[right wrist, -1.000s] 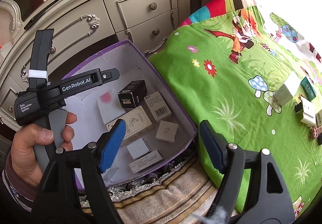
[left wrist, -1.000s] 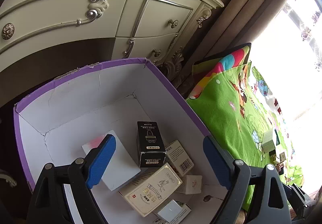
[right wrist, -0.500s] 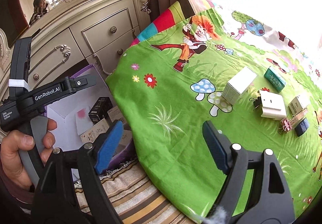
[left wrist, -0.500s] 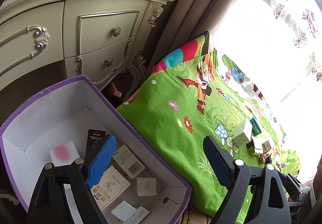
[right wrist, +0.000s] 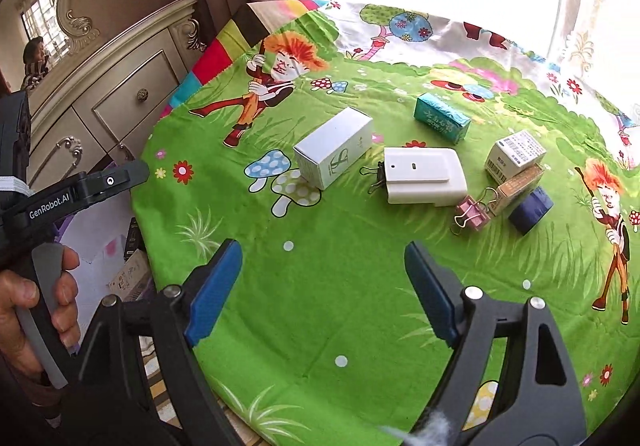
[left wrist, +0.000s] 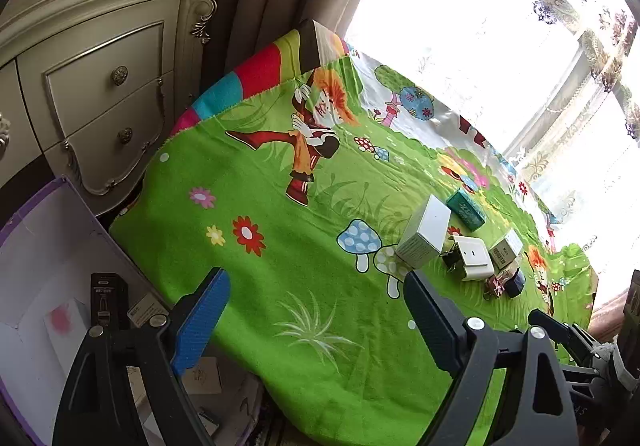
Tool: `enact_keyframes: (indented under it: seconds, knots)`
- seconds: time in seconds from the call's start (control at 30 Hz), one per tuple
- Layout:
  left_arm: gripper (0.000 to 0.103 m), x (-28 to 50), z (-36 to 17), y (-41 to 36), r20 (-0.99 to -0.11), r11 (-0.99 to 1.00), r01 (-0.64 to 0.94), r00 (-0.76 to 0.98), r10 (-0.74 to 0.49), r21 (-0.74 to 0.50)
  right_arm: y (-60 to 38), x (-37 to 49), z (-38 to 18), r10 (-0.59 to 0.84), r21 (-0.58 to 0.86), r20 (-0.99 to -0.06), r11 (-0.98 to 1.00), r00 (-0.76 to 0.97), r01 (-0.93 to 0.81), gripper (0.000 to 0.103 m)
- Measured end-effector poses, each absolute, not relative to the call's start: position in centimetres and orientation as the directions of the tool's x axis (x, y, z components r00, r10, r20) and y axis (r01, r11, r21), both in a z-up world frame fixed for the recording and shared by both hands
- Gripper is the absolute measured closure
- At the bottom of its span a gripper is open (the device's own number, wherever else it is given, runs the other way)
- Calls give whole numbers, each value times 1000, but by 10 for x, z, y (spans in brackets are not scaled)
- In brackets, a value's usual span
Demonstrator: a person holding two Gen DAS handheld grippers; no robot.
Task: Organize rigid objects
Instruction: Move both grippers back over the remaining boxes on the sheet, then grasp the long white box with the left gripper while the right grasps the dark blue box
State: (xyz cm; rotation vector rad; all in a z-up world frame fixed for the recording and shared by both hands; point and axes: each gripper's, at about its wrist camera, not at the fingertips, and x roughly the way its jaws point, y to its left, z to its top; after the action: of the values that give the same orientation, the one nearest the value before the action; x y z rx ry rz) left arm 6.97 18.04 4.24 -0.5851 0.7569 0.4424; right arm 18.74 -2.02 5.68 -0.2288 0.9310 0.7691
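Jaws spread on left gripper (left wrist: 316,320), right gripper (right wrist: 322,286) opening, empty, white box (right wrist: 333,153) beyond

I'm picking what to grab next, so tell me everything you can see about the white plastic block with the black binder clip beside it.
The white plastic block is flat, rounded and smooth, with a raised top panel bearing two small dark marks. It lies flat on the green cartoon cloth, amid the small boxes. A black binder clip sits against its left end; whether it is clamped on is unclear. Neither gripper touches it.

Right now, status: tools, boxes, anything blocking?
Left tool open, empty. Right tool opening, empty. White box nearest, on green cloth. Path clear.
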Motion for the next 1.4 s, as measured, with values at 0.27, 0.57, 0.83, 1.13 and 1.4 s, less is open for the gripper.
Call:
enact_keyframes:
  seconds: [0.27, 0.57, 0.83, 1.13, 1.4]
  knots:
    - [13, 124, 41, 157, -754, 828, -482, 646, 117, -285, -75, 233, 46, 438, 115, -809, 773, 393, -625, 17]
    - [14, 186, 25, 131, -784, 895, -391, 615, 81, -215, -119, 289, 22, 382, 94, -836, 806, 393, -584, 16]
    - [14, 223, 6, 127, -807, 926, -347, 583, 88, -150, -115, 319, 7, 369, 21, -851, 736, 375, -676, 16]
    - [20, 244, -6, 121, -814, 952, -289, 575, 86, -103, -109, 355, -7, 383, 30, -871, 665, 307, -746, 16]
    - [55, 256, -13, 117, -819, 964, -254, 567, 86, -74, -96, 363, -19, 391, 54, -883, 633, 259, -772, 44]
